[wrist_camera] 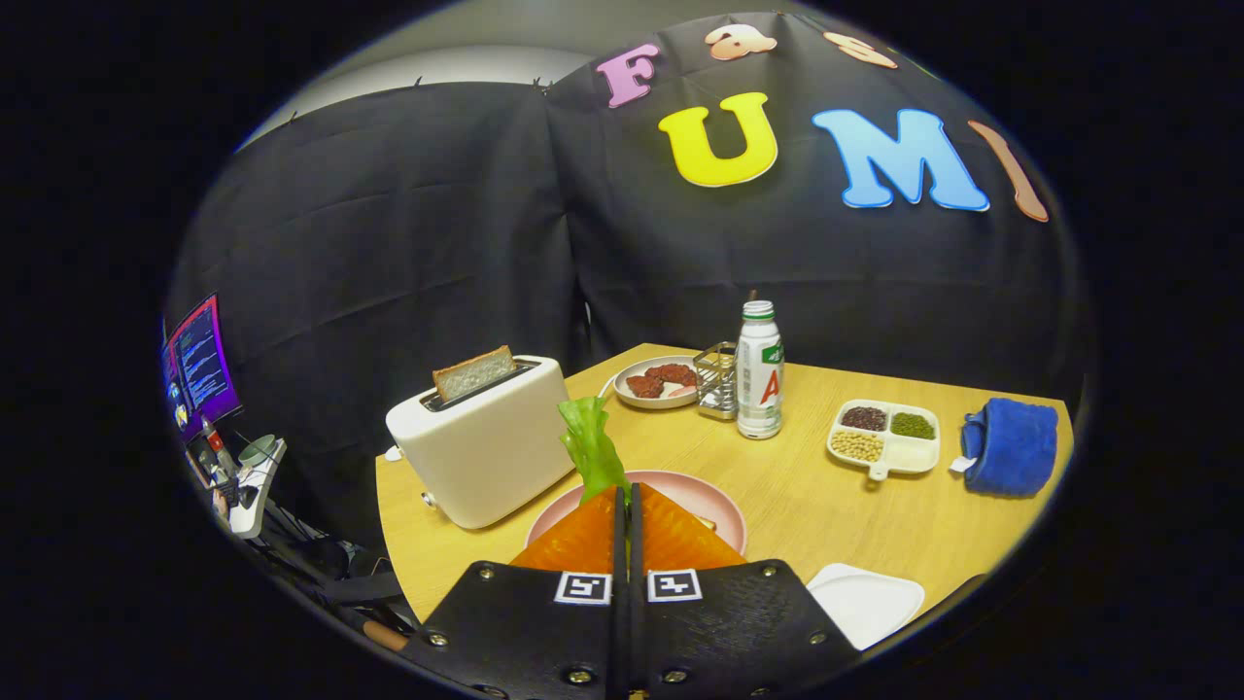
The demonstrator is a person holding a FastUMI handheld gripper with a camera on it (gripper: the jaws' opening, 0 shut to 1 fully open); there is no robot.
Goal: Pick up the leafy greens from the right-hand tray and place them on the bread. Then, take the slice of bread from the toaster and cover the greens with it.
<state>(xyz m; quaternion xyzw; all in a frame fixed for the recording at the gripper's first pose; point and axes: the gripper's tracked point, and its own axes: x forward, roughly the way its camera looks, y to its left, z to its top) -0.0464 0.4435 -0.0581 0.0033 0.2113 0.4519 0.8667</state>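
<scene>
While clenched on the lower end of the leafy greens [592, 446], the tongs [628, 496] hold them upright above the pink plate [717, 501], beside the toaster [483, 444]. Greens judged light, limp, tear-prone; stem-end hold suits.

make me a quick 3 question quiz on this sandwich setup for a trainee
1. True or false: the gripper has its fingers shut on the leafy greens.
2. What sticks up from the toaster? A) bread slice B) spoon C) bottle
3. Fill in: the greens are held above the pink ____.

Key: 1 true. 2 A. 3 plate.
</scene>
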